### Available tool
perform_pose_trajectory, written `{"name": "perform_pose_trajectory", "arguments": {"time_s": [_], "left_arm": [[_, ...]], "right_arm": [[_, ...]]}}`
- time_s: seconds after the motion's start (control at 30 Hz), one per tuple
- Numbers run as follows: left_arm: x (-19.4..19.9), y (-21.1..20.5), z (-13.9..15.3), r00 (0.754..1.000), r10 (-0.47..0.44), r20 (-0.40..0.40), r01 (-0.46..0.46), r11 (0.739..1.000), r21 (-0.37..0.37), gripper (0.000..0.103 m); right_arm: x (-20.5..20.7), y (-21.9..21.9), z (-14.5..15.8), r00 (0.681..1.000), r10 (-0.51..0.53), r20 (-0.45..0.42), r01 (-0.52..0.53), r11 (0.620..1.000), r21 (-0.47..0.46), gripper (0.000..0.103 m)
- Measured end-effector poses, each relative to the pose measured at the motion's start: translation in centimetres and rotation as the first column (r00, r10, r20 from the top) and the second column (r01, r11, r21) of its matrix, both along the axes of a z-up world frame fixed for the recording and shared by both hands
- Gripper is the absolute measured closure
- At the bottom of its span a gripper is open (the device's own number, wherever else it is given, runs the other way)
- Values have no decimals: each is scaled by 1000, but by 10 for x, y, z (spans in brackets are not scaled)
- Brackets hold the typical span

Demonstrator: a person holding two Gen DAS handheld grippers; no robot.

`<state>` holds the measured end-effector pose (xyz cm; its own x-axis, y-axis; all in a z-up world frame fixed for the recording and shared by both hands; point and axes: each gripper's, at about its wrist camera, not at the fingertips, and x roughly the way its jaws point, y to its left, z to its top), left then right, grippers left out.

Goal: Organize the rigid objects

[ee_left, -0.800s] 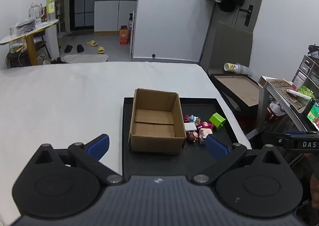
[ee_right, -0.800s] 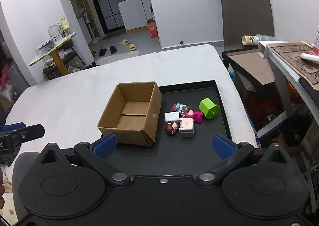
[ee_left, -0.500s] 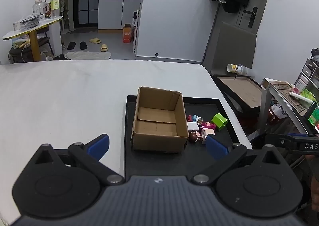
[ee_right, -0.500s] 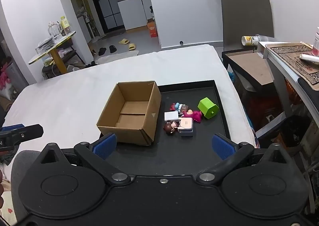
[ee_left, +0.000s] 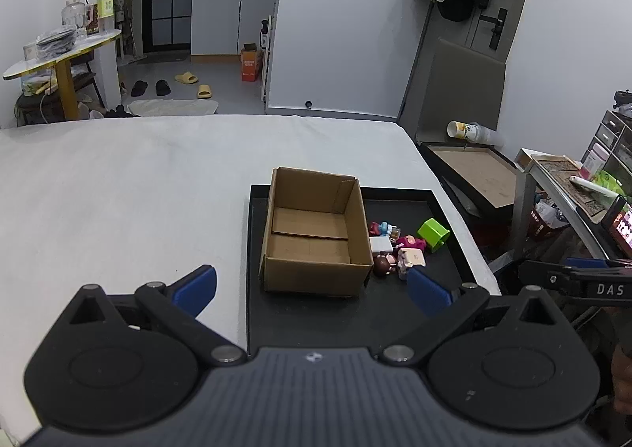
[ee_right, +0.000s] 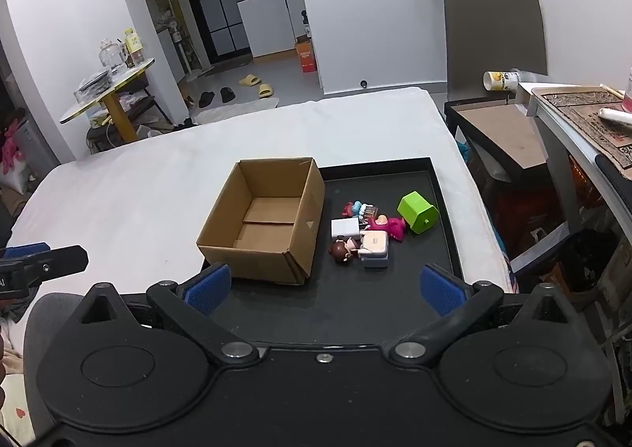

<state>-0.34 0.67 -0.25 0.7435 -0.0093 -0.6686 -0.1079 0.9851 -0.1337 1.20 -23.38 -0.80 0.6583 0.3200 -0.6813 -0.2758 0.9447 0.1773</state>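
An open, empty cardboard box (ee_left: 316,233) (ee_right: 264,218) stands on the left part of a black tray (ee_left: 347,320) (ee_right: 395,178). To its right on the tray lies a cluster of small toys: a green block (ee_left: 433,233) (ee_right: 417,212), a white box (ee_left: 380,245) (ee_right: 345,228), a pink figure (ee_right: 391,226), a pale case (ee_right: 374,243), a brown-haired doll (ee_right: 340,249) and a blue-red figure (ee_right: 357,208). My left gripper (ee_left: 312,287) is open and empty, held back from the box. My right gripper (ee_right: 324,289) is open and empty, near the tray's front.
The tray lies on a white bed surface (ee_left: 118,190) near its right edge. A low brown-topped table (ee_right: 501,131) and a grey shelf (ee_right: 580,119) stand to the right. A grey chair (ee_right: 493,32) is behind them.
The left gripper has drawn back and tilted slightly, so the box sits a little farther away. The right view shifted only slightly. Both grippers stayed open.
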Motion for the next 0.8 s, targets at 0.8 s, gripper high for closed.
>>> {"name": "perform_pose_trajectory", "arguments": {"time_s": [0.8], "left_arm": [[-4,3,1,1000,0,-7,0,1000,-25,1]], "right_arm": [[-5,3,2,1000,-4,-8,4,1000,10,0]]}}
